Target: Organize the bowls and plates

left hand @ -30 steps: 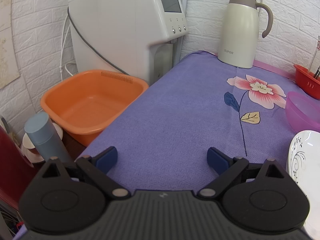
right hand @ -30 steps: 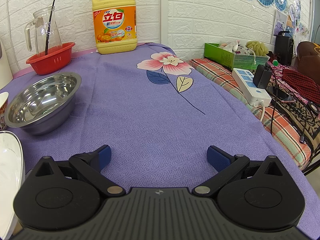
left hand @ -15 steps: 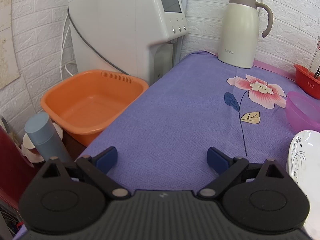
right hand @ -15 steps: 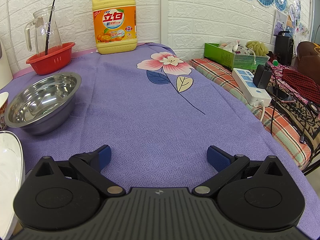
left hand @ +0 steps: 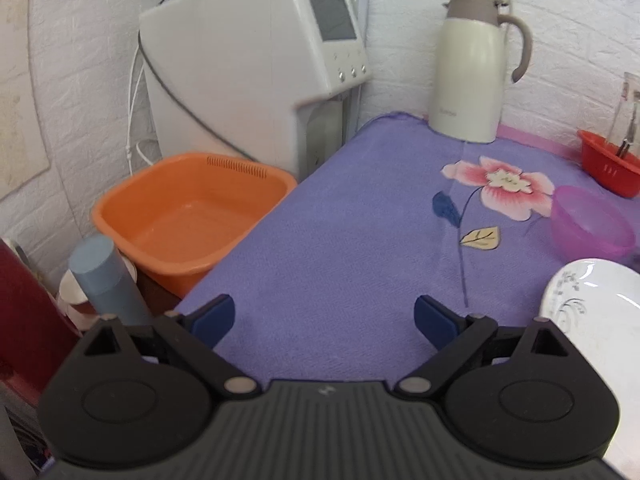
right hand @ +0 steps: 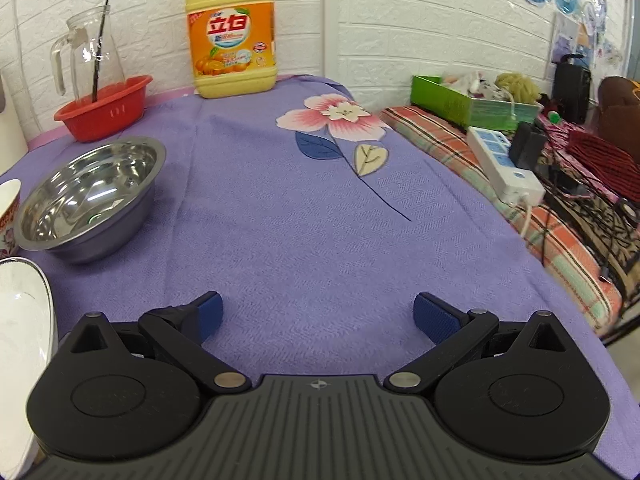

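Left gripper (left hand: 324, 320): spread wide, empty, over the cloth (left hand: 340, 220).
Right gripper (right hand: 318, 316): spread wide, empty.
Plate (left hand: 596, 312): right of left gripper.
Steel bowl (right hand: 90, 196): behind the plate.
Pink bowl (left hand: 590, 222): behind the plate.

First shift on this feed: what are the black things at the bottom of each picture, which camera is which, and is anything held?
They are handheld two-finger grippers, each with its own camera looking along its fingers. The left gripper is open and empty over the purple cloth, with a white plate and pink bowl to its right. The right gripper is also open and empty; a steel bowl and a plate edge lie to its left.
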